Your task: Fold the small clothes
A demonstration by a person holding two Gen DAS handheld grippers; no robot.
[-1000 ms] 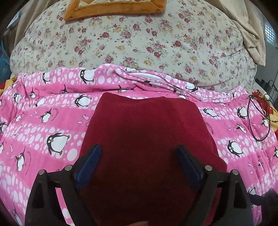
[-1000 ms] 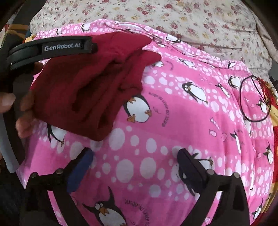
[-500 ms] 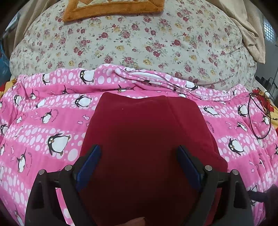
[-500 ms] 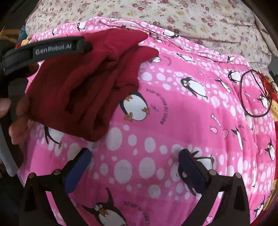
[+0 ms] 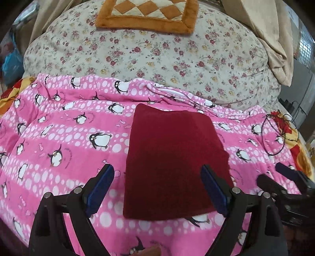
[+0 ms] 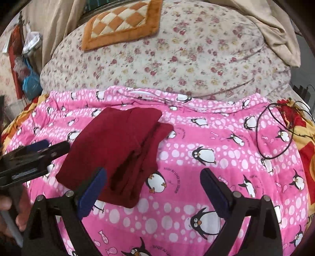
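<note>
A dark red garment (image 5: 173, 157) lies folded into a neat rectangle on the pink penguin blanket (image 5: 59, 137). In the right wrist view the garment (image 6: 118, 153) shows its layered folded edges on its right side. My left gripper (image 5: 157, 189) is open and empty, hovering just above the garment's near edge. My right gripper (image 6: 153, 191) is open and empty, above the blanket to the right of the garment. The left gripper also shows at the left edge of the right wrist view (image 6: 35, 153).
A floral quilt mound (image 5: 157, 59) rises behind the blanket, with an orange checked cushion (image 5: 145, 13) on top. A black cord loop (image 5: 279, 135) lies on the blanket at the right. Beige cloth (image 5: 271, 39) hangs at the far right.
Both grippers have pulled back and up from the bed. The red garment now lies flat on the blanket, further from both cameras, and the left gripper no longer covers it.
</note>
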